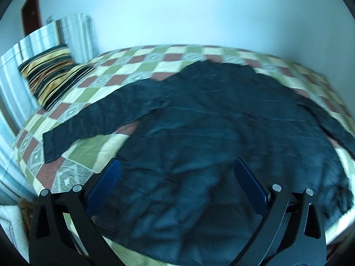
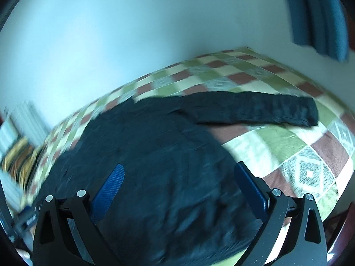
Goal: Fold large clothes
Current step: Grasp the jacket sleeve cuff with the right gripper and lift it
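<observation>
Broadly, the left wrist view runs from a dark door [image 1: 31, 15] in the upper left of the frame, past striped curtains [image 1: 73, 35] and a striped pillow [image 1: 51, 75] at the left edge, onto a bed with a checked quilt [image 1: 142, 62]. A large dark garment [image 1: 210, 119] lies spread over the quilt, filling the centre and right of the frame; one sleeve [image 1: 88, 124] stretches toward the lower left, its cuff flat on the quilt. At the bottom of the frame the left tool [image 1: 177, 166] hangs above the rumpled lower part of the garment with its blue pads [image 1: 106, 186] set wide apart and nothing between them.

In the right wrist view, the pillow [image 2: 17, 155] shows blurred at the left edge. The garment [image 2: 144, 155] fills the centre, and its other sleeve [image 2: 266, 110] reaches straight toward the right of the frame, flat on the quilt [image 2: 277, 146]. The right tool [image 2: 179, 170] sits at the bottom centre over the cloth, fingers likewise spread, gripping nothing. A blue curtain [image 2: 317, 15] hangs in the upper right corner against a pale wall [image 2: 111, 33].
</observation>
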{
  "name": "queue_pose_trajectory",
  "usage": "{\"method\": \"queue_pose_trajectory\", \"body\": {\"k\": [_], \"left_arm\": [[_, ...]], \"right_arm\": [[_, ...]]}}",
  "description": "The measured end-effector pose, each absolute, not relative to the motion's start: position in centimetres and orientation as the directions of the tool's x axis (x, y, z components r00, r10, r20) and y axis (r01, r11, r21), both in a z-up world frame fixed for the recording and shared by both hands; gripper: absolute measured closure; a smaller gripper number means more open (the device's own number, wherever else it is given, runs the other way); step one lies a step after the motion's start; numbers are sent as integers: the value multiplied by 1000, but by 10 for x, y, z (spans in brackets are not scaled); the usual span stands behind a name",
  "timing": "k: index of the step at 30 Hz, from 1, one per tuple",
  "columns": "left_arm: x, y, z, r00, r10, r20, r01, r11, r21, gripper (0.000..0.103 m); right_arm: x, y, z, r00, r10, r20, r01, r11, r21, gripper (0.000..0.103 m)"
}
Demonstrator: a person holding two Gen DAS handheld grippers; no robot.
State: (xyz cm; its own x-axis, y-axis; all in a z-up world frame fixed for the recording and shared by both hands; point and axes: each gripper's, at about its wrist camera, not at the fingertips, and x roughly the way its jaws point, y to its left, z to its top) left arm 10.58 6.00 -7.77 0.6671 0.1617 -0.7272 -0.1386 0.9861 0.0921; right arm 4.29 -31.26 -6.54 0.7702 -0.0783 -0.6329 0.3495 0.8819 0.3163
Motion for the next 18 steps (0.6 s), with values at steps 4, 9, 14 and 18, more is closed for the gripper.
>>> {"method": "queue_pose_trajectory", "body": {"k": [4, 9, 14, 18], "left_arm": [[133, 94, -94, 625, 252, -739, -250, 961, 116, 2], [155, 126, -113, 571, 324, -754, -345, 929, 137, 2], [170, 137, -131, 523, 348, -778, -371, 915, 159, 2], [178, 136, -141, 499, 359, -789, -371, 911, 179, 2]], "right_arm": [[50, -403, -86, 750, -155, -644, 502, 766, 401, 5], [50, -498, -118, 699, -228, -678, 648, 602, 466, 5], [44, -555, -148, 662, -231, -713, 723, 448, 526, 5], [43, -577, -172, 668, -206, -715, 731, 358, 581, 5]]}}
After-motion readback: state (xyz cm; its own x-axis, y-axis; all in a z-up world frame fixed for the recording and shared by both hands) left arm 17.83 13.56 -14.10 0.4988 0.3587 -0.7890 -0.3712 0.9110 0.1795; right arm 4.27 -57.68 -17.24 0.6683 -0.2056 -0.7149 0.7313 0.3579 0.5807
